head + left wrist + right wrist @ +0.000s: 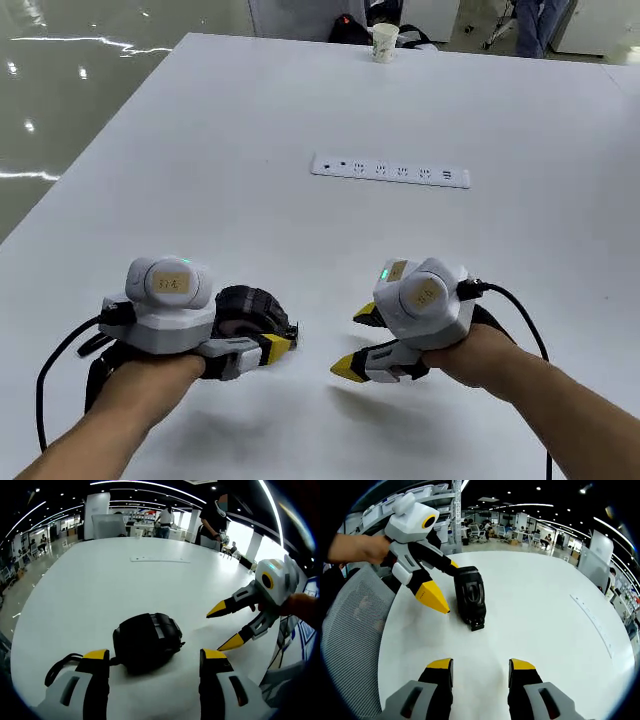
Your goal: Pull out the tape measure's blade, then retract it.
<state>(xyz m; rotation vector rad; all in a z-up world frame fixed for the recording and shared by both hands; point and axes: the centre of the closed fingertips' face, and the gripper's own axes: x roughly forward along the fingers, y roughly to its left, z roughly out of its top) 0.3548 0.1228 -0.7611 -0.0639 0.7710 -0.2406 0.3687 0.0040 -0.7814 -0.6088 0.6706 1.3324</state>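
A black tape measure (pixel 248 308) lies on the white table (pixel 300 110), its blade wound in. My left gripper (pixel 266 326) is open, its yellow-tipped jaws standing on either side of the case without closing on it. In the left gripper view the tape measure (pixel 147 642) sits just ahead of the wide-apart jaws of the left gripper (pixel 155 656). My right gripper (pixel 357 340) is open and holds nothing, a short way to the right. From the right gripper (pixel 481 666) I see the tape measure (pixel 470 597) with its blade mouth towards me, and the left gripper (pixel 445 584) straddling it.
A white power strip (pixel 390 171) lies across the middle of the table. A paper cup (pixel 385 42) stands at the far edge. A grey mesh chair (pixel 355 630) is beside the near edge. People stand far off in the room.
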